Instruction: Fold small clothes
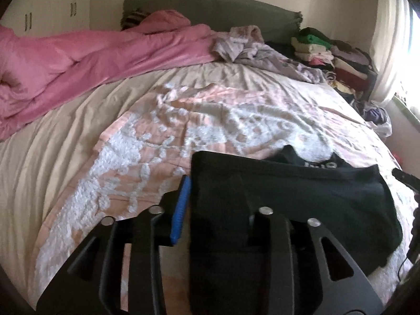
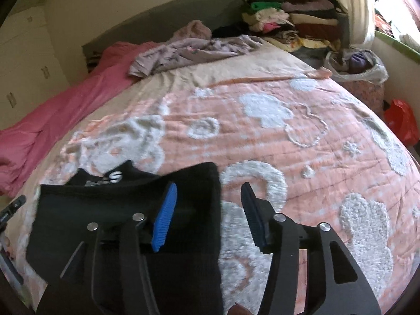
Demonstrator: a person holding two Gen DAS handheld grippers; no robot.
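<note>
A black garment [image 1: 288,191] with white lettering near its far edge lies flat on the pink and white bedspread [image 1: 210,120]. My left gripper [image 1: 212,181] straddles the garment's left edge. Its blue pad [image 1: 181,210] stands just outside that edge, and its other finger is a dark shape over the cloth, so the jaws are apart. In the right wrist view the same garment [image 2: 105,210] sits at lower left. My right gripper [image 2: 208,187] is open over its right edge, with one blue pad [image 2: 164,220] above the cloth and the other pad [image 2: 253,215] above the bedspread [image 2: 288,136].
A pink duvet [image 1: 65,71] is bunched along the bed's left side. Loose lilac clothes [image 2: 189,50] lie near the headboard. Stacks of folded clothes [image 2: 288,18] fill the far right corner, with a white bag [image 2: 359,65] and a red bag [image 2: 401,120] beside the bed under the window.
</note>
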